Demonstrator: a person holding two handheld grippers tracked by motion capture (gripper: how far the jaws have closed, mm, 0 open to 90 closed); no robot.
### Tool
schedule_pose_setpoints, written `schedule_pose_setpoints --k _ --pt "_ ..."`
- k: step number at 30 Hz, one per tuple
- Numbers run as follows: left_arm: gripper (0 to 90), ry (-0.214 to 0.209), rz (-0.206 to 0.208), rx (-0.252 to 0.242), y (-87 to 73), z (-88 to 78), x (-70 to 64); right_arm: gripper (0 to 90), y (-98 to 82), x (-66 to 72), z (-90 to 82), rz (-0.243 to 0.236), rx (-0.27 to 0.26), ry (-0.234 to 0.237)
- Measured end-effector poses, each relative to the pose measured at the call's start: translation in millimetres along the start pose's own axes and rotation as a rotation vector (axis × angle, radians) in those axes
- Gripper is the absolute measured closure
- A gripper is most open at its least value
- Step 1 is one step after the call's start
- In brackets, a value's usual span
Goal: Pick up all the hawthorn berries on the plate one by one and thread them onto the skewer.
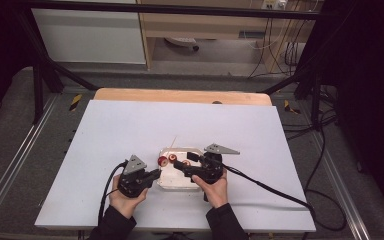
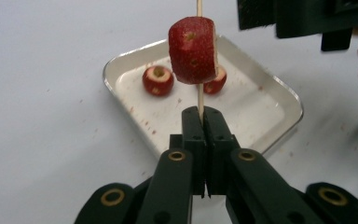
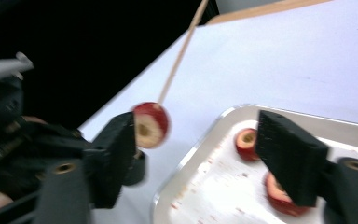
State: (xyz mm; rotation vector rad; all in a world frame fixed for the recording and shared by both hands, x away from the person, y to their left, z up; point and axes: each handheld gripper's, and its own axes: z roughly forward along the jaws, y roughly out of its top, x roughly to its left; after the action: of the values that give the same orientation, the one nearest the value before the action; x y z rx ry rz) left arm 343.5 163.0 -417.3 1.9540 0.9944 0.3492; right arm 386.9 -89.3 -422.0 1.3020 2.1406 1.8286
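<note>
Left gripper [image 2: 204, 112] pressed together on the lower end of a thin wooden skewer [image 2: 199, 95], pinching it upright in the left gripper view. Threaded on that skewer, a short way above the jaws, a red strawberry piece with a pale cut face [image 2: 192, 50], hanging over the shallow white rectangular metal tray [image 2: 279, 93] without touching it. Two more red strawberry pieces with hollowed pale centres [image 2: 158, 80] resting on the tray floor, one of them partly hidden behind the skewered piece; reddish juice specks scattered around them. Right gripper [image 3: 196, 144] spread wide, nothing between its black jaws, poised just above the tray and close beside the skewered fruit; in the right gripper view the skewered piece [image 3: 151, 125] just past the inner face of the left-hand jaw, contact there impossible to tell because of blur. From the high view, both grippers close together near the front middle of the white counter [image 1: 130, 125], tray [image 1: 166, 184] between them, left gripper [image 1: 156, 173] at its left edge, right gripper [image 1: 182, 164] over it, each held in one hand [image 1: 215, 189], dark sleeves entering from the bottom.
</note>
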Motion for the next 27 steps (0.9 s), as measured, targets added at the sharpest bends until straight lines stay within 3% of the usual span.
schedule_pose_setpoints --k 2,3,6,7,8,11,14,17,23,27 --pt "88.5 0.006 0.015 0.015 -4.9 -5.0 5.3 20.0 1.4 -2.3 -1.5 -0.035 0.051 -0.02" --pt "88.5 0.008 0.02 0.022 -7.5 -7.2 7.5 20.0 1.4 -2.3 -1.5 -0.035 0.051 -0.02" --pt "88.5 0.02 0.061 0.04 -15.4 -13.7 11.9 15.4 3.0 -7.0 -2.8 -0.092 0.138 -0.054" --pt "88.5 0.025 0.065 0.045 -17.8 -15.5 13.0 15.0 4.4 -9.2 -3.9 -0.12 0.188 -0.076" --pt "88.5 0.02 0.067 0.05 -19.9 -17.4 14.8 15.0 4.4 -9.2 -3.9 -0.12 0.188 -0.076" --pt "88.5 0.01 0.077 0.062 -24.9 -21.4 20.1 16.0 9.7 -14.6 -5.3 -0.157 0.272 -0.105" --pt "88.5 -0.001 0.076 0.078 -29.1 -24.0 24.5 16.9 13.9 -17.5 -6.1 -0.165 0.306 -0.127" --pt "88.5 0.0 0.078 0.09 -31.9 -24.2 26.2 19.4 21.3 -19.1 -5.2 -0.212 0.363 -0.155" --pt "88.6 0.006 0.092 0.091 -34.2 -27.5 26.8 20.4 37.3 -13.2 2.2 -0.254 0.42 -0.166" --pt "88.5 0.006 0.091 0.094 -35.7 -28.3 28.2 21.2 45.2 -9.5 11.6 -0.292 0.498 -0.19"
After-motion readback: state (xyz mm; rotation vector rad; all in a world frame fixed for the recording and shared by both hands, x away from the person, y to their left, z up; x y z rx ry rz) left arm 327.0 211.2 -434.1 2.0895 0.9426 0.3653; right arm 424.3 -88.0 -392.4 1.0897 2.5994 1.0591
